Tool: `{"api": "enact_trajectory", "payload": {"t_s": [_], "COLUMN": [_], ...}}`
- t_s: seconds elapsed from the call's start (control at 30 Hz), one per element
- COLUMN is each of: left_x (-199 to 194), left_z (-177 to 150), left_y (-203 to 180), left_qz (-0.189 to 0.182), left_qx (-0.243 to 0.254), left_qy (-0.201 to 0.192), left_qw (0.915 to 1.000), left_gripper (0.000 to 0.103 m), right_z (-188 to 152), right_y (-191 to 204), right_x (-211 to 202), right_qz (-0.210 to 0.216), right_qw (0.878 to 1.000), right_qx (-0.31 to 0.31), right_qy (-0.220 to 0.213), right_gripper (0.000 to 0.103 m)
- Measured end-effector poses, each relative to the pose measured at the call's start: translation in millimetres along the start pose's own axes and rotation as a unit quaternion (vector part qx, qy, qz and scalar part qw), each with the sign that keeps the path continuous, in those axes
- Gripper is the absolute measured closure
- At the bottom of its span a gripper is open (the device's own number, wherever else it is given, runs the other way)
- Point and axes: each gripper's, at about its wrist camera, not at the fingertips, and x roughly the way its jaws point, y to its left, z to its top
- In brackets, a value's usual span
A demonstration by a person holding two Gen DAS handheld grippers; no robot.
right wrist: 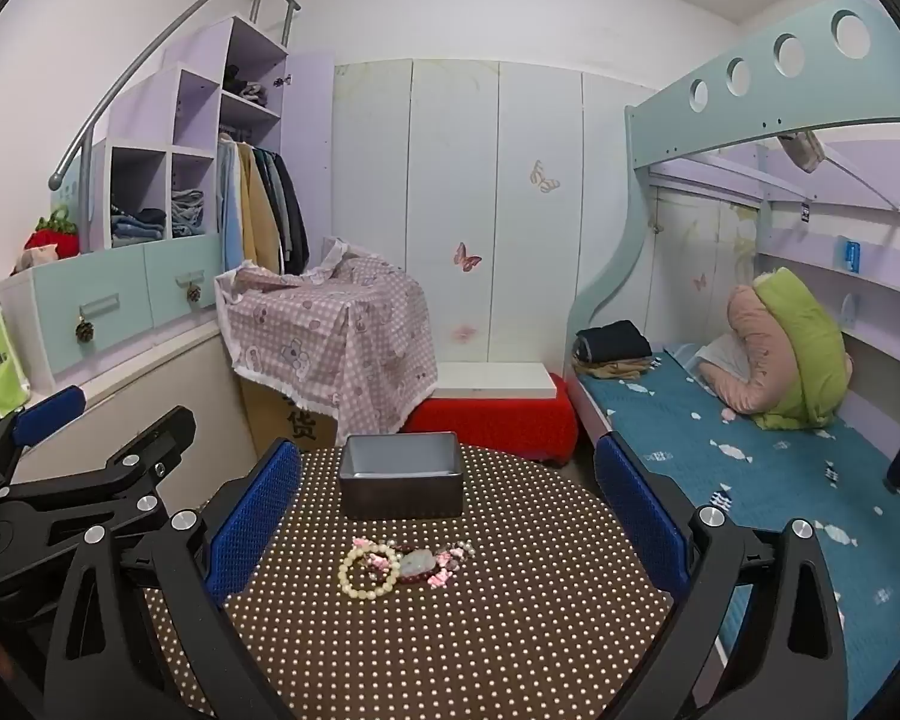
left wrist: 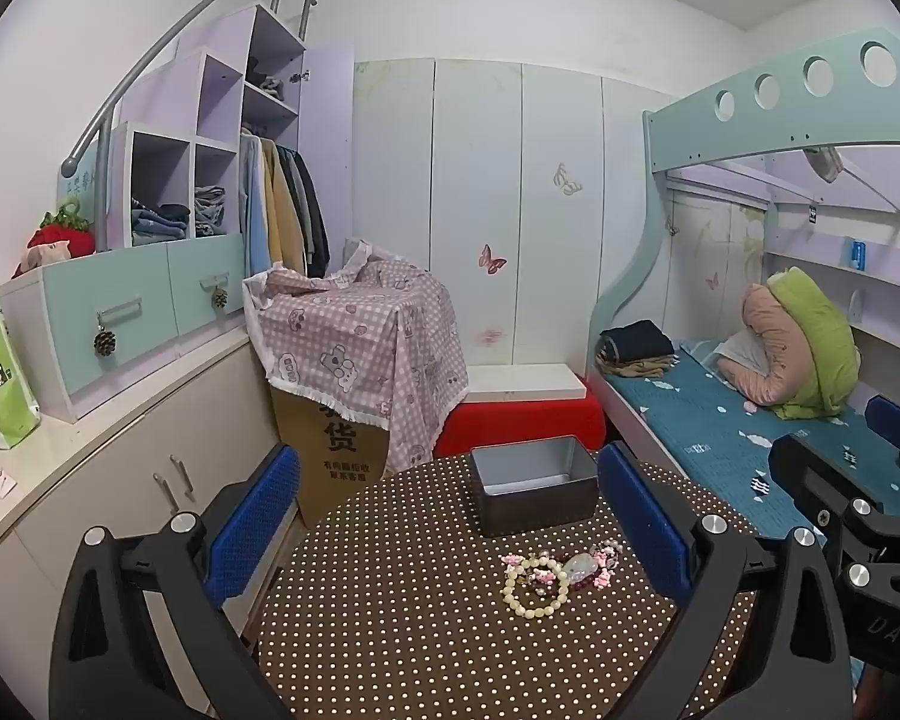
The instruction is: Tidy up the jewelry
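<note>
A small heap of jewelry lies on the round table [left wrist: 390, 648] [right wrist: 510, 630] with its brown dotted cloth: a cream bead bracelet [left wrist: 536, 588] [right wrist: 369, 570], a pale jade piece [left wrist: 582, 567] [right wrist: 417, 561], dark red beads and pink charms. Behind the heap stands an empty grey metal box [left wrist: 534, 483] [right wrist: 401, 474]. My left gripper [left wrist: 450, 516] hovers open above the table's near side, the heap slightly right of its middle. My right gripper [right wrist: 447, 516] is open too, with the heap left of its middle. Nothing is between either pair of fingers.
A carton under a pink checked cloth [left wrist: 354, 354] [right wrist: 330, 330] and a red stool [left wrist: 522, 420] [right wrist: 498, 420] stand behind the table. White cabinets [left wrist: 120, 480] run along the left. A bunk bed with a blue sheet [left wrist: 750, 420] [right wrist: 750, 450] fills the right.
</note>
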Motion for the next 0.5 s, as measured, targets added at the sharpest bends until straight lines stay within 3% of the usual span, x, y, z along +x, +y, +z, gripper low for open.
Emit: {"api": "enact_trajectory", "payload": {"t_s": [0.5], "left_x": [-0.1], "left_z": [-0.1], "left_y": [0.0], "left_qz": [0.000], "left_qx": [0.001], "left_qy": [0.000], "left_qw": [1.0000], "left_gripper": [0.007], "right_z": [-1.5], "right_y": [-0.6], "right_x": [0.2], "right_qz": [0.000], "right_qw": [1.000], "right_qx": [0.001], "right_qy": [0.000], "right_gripper": [0.008]}}
